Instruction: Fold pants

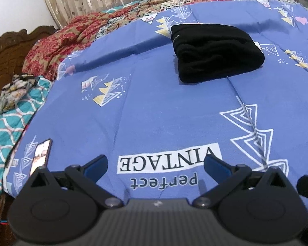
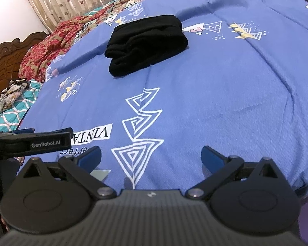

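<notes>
The black fleecy-looking pants (image 1: 216, 51) were sitting on the blue cotton bedsheet with white triangle prints (image 1: 154, 106) as a compact folded bundle — thick, several layers stacked, with soft rolled edges showing along the near side. From the right wrist camera the same bundle (image 2: 146, 45) sat toward the far middle of the bed, its layered folds facing the camera and the top surface fairly flat. A thin pale line, maybe a seam or a label edge, ran along its left end in the left view; too small to say which.

Both tools were well back from it, over the near edge of the sheet. The left gripper (image 1: 155, 164) had its blue-padded fingers spread wide apart with nothing between them, hovering over the "perfect VINTAGE" print. The right gripper (image 2: 151, 156) was the same — fingers wide apart, empty, above the big white nested-triangle design. The left tool's black body showed at the left edge of the right view.

Off to the left there was a phone with a lit screen (image 1: 41, 155) lying on the sheet's edge, a red and tan floral blanket (image 1: 57, 47) bunched along the far side, a teal wavy-pattern cloth (image 1: 8, 127), and a carved dark wooden headboard (image 1: 6, 47) behind it all.
</notes>
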A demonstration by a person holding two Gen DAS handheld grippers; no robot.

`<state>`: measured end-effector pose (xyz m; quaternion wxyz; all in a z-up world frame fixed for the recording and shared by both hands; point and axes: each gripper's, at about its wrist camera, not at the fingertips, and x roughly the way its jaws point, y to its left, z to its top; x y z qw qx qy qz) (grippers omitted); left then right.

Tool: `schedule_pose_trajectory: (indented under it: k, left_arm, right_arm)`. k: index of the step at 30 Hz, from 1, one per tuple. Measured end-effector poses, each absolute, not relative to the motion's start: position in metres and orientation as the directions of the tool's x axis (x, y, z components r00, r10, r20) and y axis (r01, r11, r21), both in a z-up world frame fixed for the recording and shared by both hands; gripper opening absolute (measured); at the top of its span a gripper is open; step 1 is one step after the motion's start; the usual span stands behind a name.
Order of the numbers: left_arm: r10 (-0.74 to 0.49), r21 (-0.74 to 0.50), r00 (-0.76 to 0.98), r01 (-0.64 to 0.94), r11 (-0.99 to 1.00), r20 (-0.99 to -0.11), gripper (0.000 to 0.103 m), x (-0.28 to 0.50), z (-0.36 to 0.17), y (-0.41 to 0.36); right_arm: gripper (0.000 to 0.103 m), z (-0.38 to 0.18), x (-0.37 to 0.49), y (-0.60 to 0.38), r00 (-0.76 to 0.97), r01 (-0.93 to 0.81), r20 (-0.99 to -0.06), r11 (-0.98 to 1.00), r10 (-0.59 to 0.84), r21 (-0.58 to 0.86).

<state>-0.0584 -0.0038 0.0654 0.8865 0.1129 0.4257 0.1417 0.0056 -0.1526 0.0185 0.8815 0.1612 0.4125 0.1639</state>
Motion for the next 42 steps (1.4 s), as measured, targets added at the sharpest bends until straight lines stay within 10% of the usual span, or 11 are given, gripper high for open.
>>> schedule_pose_trajectory:
  k: [42]
  left_arm:
    - [0.366, 0.288, 0.619, -0.227, 0.93, -0.694, 0.103, -0.067, 0.095, 0.007]
  right_arm:
    - [0.103, 0.025, 0.0, -0.152, 0.621, -0.155, -0.666, 0.897, 0.415, 0.414]
